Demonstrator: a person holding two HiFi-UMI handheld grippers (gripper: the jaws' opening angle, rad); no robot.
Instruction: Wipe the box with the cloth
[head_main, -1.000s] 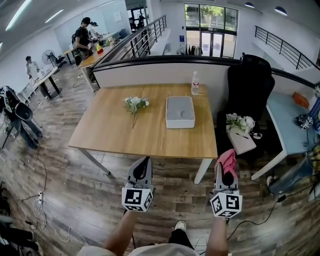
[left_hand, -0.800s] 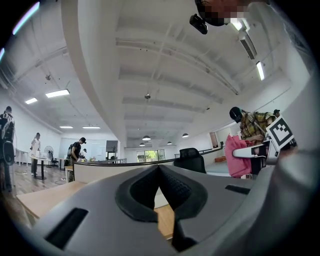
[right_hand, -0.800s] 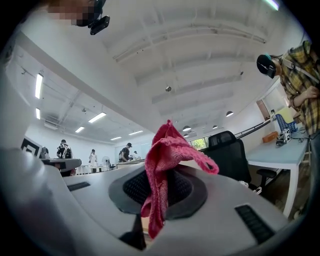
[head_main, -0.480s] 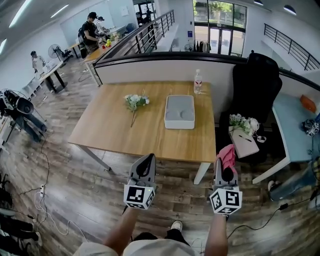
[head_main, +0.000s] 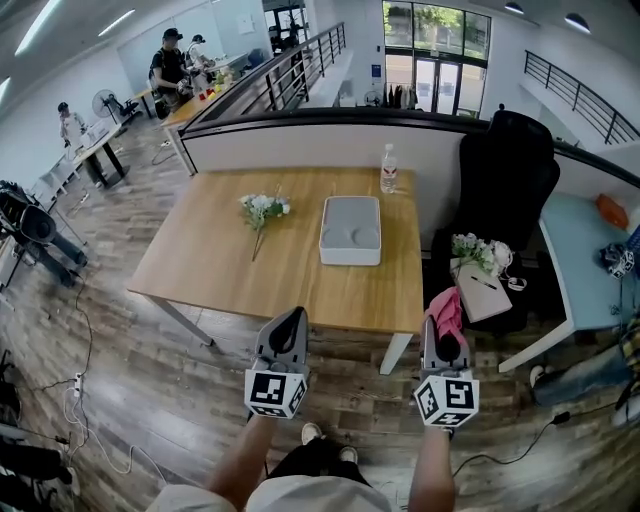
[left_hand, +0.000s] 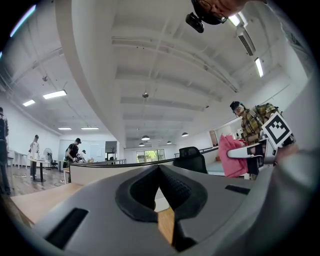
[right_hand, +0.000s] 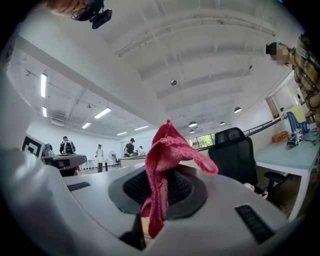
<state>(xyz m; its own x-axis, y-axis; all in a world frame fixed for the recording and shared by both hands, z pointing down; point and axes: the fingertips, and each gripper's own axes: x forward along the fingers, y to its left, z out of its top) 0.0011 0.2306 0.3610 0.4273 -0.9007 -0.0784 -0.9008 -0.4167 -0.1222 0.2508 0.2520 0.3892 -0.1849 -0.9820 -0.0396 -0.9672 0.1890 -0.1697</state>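
A flat grey box (head_main: 351, 230) lies on the wooden table (head_main: 215, 270), right of its middle. A pink cloth (head_main: 446, 309) sticks up from my right gripper (head_main: 447, 338), whose jaws are shut on it; the right gripper view shows the cloth (right_hand: 164, 165) pinched between the pads. My left gripper (head_main: 288, 331) is shut with nothing in it; the left gripper view shows its pads (left_hand: 175, 192) meeting. Both grippers hang over the floor, short of the table's near edge, well away from the box.
A small bunch of white flowers (head_main: 259, 210) lies left of the box and a water bottle (head_main: 388, 168) stands behind it. A black office chair (head_main: 505, 190) and a side desk (head_main: 585, 270) stand to the right. People stand at far desks.
The table and box sit slightly lower and further left in the head view than before. Both grippers keep their pose, the right one still holding the cloth.
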